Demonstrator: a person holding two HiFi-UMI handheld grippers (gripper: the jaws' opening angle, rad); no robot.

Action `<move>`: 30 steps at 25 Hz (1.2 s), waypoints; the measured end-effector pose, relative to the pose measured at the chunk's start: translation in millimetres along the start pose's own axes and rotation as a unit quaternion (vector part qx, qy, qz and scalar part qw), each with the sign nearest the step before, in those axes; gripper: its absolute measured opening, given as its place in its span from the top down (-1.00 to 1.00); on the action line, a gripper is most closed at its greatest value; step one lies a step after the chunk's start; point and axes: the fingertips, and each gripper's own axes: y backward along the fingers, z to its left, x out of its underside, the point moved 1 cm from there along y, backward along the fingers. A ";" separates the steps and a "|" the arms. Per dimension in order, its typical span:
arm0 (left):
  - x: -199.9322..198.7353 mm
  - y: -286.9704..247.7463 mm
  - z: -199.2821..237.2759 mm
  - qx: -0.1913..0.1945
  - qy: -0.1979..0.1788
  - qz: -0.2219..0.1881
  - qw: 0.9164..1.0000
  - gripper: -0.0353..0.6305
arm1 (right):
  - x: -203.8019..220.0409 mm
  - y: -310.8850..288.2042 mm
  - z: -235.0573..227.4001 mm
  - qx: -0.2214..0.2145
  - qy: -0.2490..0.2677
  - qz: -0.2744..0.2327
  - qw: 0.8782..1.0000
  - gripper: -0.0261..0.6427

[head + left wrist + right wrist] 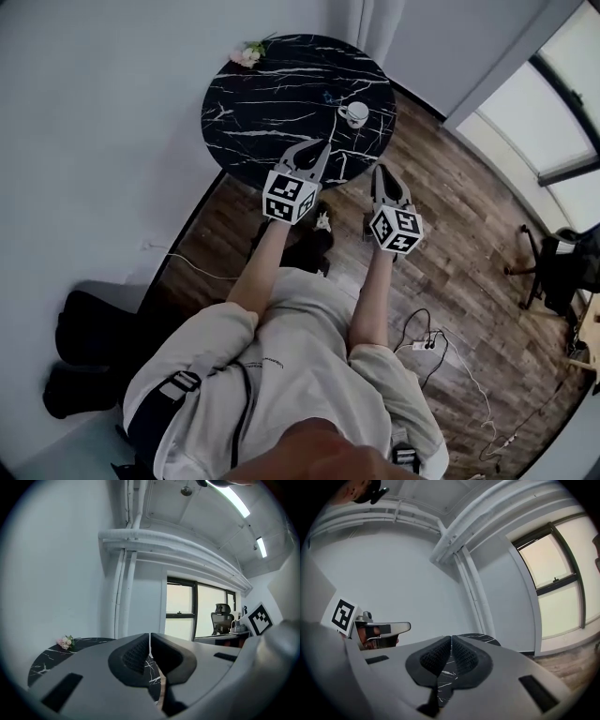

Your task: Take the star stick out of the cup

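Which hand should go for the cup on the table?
Probably left: the left tongs reach over the table edge, pointing toward the cup, while the right tongs sit farther back over the floor.

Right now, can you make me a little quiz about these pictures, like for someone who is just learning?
1. True or false: the cup stands on the round black table.
2. What lies at the table's far edge, near the wall? A) flowers B) a book C) a ball
3. Fill in the gap: the left gripper and the right gripper both have their jaws ____, with nothing between them.

Key: 1 true; 2 A; 3 shut.
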 end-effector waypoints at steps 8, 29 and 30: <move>-8.1 -49.6 49.2 -0.031 0.030 -0.016 0.999 0.82 | -31.3 -41.7 -28.6 0.005 0.037 0.008 0.999 0.81; 59.7 -144.7 122.8 -0.128 0.109 0.061 0.984 0.82 | -40.1 -151.1 -82.0 -0.025 0.042 0.063 0.997 0.81; 61.8 -146.8 125.2 -0.132 0.111 0.066 0.983 0.81 | -40.7 -154.4 -83.0 -0.027 0.041 0.064 0.997 0.81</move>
